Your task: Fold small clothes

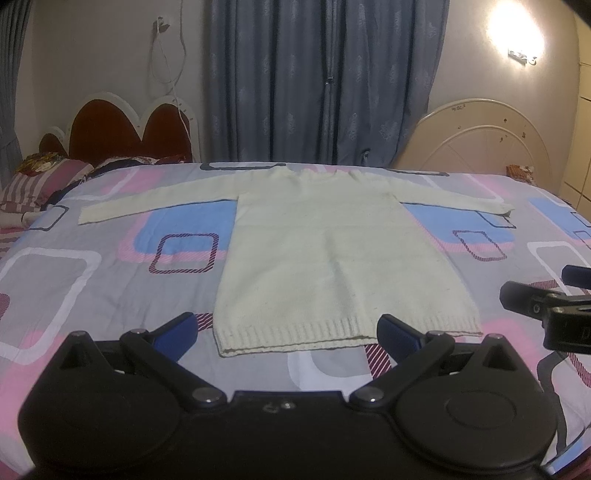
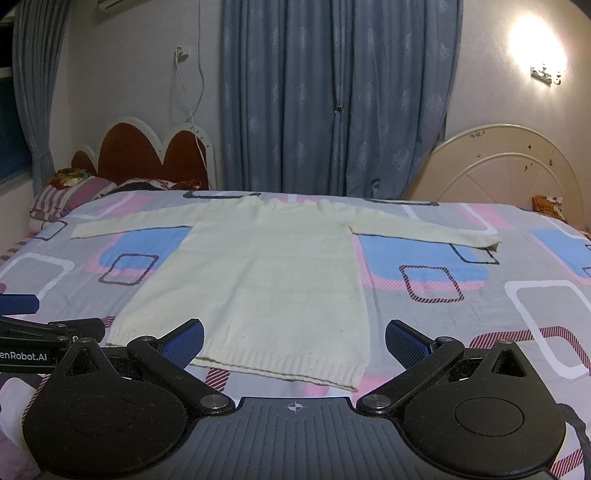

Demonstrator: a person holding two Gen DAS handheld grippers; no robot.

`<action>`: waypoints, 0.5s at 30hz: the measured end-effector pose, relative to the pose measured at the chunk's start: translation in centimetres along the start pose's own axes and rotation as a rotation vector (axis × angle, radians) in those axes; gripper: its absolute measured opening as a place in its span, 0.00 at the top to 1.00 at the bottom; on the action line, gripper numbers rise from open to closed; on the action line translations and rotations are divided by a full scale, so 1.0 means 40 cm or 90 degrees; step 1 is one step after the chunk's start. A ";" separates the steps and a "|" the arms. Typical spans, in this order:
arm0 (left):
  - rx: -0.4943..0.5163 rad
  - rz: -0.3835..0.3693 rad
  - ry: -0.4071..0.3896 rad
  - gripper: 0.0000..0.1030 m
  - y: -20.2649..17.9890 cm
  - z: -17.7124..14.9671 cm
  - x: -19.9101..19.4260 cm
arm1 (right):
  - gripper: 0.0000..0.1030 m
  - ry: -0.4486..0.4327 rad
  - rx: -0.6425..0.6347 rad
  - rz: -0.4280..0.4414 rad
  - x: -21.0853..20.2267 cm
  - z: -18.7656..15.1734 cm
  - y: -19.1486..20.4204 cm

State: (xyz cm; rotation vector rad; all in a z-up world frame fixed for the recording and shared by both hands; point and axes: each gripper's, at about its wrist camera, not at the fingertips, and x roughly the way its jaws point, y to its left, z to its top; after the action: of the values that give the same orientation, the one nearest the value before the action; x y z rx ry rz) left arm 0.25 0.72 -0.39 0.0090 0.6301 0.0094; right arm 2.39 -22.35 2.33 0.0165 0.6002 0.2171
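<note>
Left wrist view: cream sweater (image 1: 321, 251) spread flat, sleeves outstretched, on the patterned bedsheet (image 1: 92, 266), its ribbed hem nearest the left gripper (image 1: 286, 332) and right gripper (image 2: 294, 341), both spread wide and holding nothing.

Patterned bedsheet (image 1: 92, 280), blue curtains (image 1: 325, 81), red headboard (image 1: 125, 133), wall lamp (image 1: 517, 29).
</note>
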 end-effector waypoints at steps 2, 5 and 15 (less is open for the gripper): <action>-0.001 0.001 0.001 0.00 0.004 -0.001 0.001 | 0.00 0.000 -0.001 0.000 0.000 0.000 0.002; -0.003 0.002 0.002 0.00 0.005 -0.001 0.002 | 0.00 0.000 -0.001 0.000 0.003 -0.001 0.005; -0.003 0.000 0.003 0.00 0.006 0.001 0.001 | 0.00 0.000 -0.002 -0.002 0.008 -0.004 0.010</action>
State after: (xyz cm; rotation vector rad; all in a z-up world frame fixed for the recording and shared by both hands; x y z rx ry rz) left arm 0.31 0.96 -0.38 0.0049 0.6351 0.0112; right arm 2.46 -21.90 2.06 0.0127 0.5993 0.2142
